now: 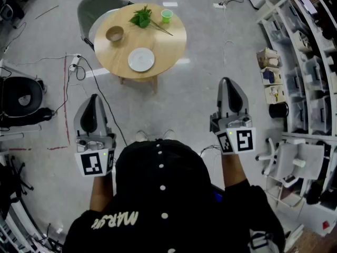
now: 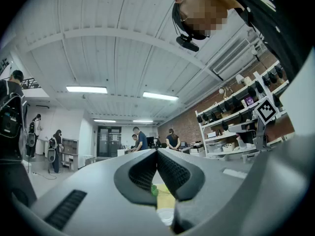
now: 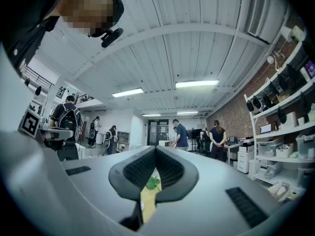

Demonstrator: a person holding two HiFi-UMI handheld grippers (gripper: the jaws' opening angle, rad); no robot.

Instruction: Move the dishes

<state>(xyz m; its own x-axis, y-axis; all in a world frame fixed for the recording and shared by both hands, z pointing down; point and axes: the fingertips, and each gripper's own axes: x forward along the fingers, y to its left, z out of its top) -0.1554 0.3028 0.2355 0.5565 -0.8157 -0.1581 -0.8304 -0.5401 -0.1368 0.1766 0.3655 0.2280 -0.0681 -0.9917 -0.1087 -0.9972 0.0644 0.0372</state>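
Note:
A round wooden table (image 1: 168, 44) stands well ahead of me on the floor. It bears a white plate (image 1: 141, 59), a tan bowl (image 1: 114, 33), a green cup (image 1: 166, 16) and a leafy green sprig (image 1: 141, 17). My left gripper (image 1: 93, 98) and right gripper (image 1: 226, 81) are held out level at waist height, far short of the table, both shut and empty. In the left gripper view the left gripper (image 2: 157, 152) has its jaws meeting at the tips, with the cup (image 2: 153, 190) and plate (image 2: 166, 214) showing below. The right gripper (image 3: 155, 149) frames the sprig (image 3: 152, 183).
A grey chair (image 1: 97, 7) stands behind the table. Cables (image 1: 79, 67) trail over the floor at left beside a black round machine (image 1: 21, 96). Shelving (image 1: 310, 62) with boxes lines the right side, with a white chair (image 1: 289, 159) near it. Several people stand far off (image 3: 179, 134).

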